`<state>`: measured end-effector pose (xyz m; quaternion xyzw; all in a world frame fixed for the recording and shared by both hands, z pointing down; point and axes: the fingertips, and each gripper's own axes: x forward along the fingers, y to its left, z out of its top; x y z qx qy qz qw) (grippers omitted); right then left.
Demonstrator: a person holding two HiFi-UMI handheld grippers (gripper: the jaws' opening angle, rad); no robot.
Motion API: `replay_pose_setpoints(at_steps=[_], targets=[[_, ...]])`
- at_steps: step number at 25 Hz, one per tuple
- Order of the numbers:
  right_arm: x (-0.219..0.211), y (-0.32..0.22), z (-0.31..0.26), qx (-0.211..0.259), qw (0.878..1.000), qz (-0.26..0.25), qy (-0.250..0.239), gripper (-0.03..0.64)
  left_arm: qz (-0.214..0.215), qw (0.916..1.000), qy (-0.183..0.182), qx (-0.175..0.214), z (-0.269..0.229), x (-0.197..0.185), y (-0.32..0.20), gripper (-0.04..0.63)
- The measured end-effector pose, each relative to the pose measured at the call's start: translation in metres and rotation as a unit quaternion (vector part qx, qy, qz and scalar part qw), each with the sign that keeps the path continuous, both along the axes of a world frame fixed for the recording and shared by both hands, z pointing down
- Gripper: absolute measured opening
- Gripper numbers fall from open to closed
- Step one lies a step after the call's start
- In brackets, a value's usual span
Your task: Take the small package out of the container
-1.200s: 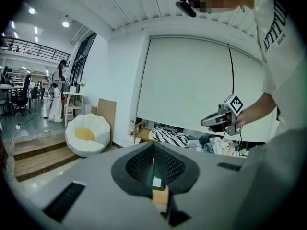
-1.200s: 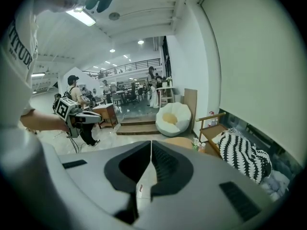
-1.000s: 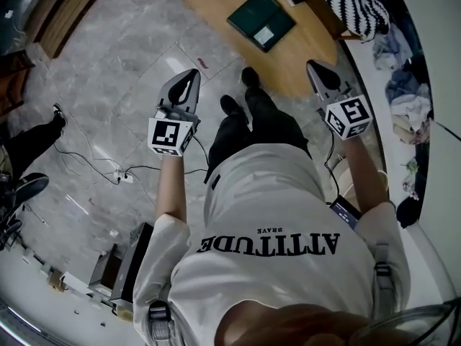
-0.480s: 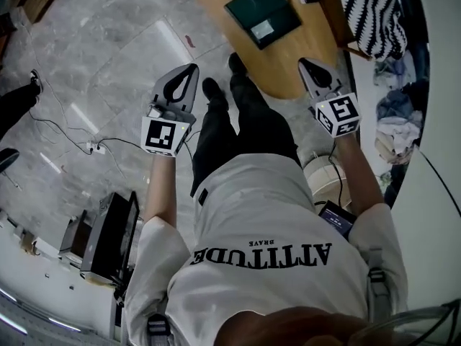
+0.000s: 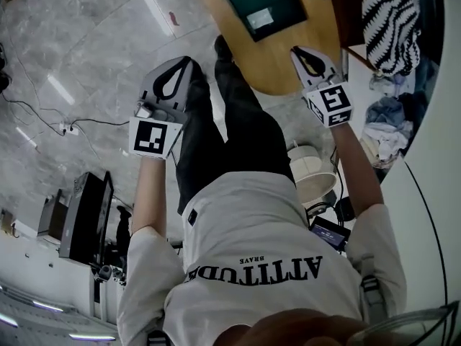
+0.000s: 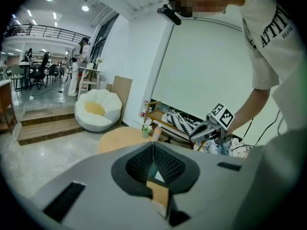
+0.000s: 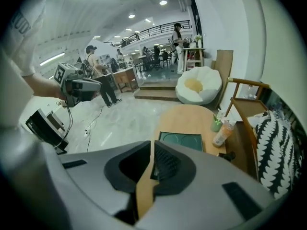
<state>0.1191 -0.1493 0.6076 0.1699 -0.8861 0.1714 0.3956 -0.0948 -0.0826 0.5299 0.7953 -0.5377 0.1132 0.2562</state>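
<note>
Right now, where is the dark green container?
The dark green container lies on the wooden table at the top of the head view, ahead of the person, left of the bottle in the right gripper view.

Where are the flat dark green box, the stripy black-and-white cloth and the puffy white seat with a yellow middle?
Flat dark green box (image 5: 265, 4), head view: top face.
Stripy black-and-white cloth (image 5: 392, 24), head view: middle stripes.
Puffy white seat (image 7: 201, 97), right gripper view: white front rim.
</note>
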Motion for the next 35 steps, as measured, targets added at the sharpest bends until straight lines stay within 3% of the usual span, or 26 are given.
replay_pose_setpoints(at_steps=[10, 12, 15, 18, 23, 29, 35], targets=[[-0.029, -0.016, 0.119, -0.008, 0.996, -0.078, 0.045, 0.032, 0.000, 0.9994, -0.001, -0.035, 0.086, 0.007, -0.005, 0.023], [-0.031, -0.017, 0.143, -0.013, 0.995, -0.085, 0.056, 0.072, 0.018, 0.9990, -0.011, -0.039, 0.101, 0.012, -0.004, 0.023], [-0.031, -0.020, 0.176, -0.020, 0.993, -0.096, 0.071, 0.077, 0.051, 0.9971, -0.030, -0.047, 0.124, 0.022, -0.003, 0.023], [-0.031, -0.021, 0.207, -0.017, 0.988, -0.119, 0.092, 0.077, 0.055, 0.9966, -0.026, -0.055, 0.142, 0.027, -0.002, 0.023], [-0.026, -0.024, 0.261, 0.001, 0.975, -0.171, 0.144, 0.092, 0.049, 0.9965, -0.012, -0.067, 0.168, 0.028, 0.005, 0.023], [-0.016, -0.025, 0.315, 0.029, 0.948, -0.241, 0.204, 0.155, 0.031, 0.9955, 0.006, -0.089, 0.196, 0.025, 0.017, 0.023], [-0.012, -0.031, 0.349, 0.040, 0.936, -0.262, 0.234, 0.223, 0.010, 0.9942, 0.027, -0.103, 0.213, 0.028, 0.026, 0.023]])
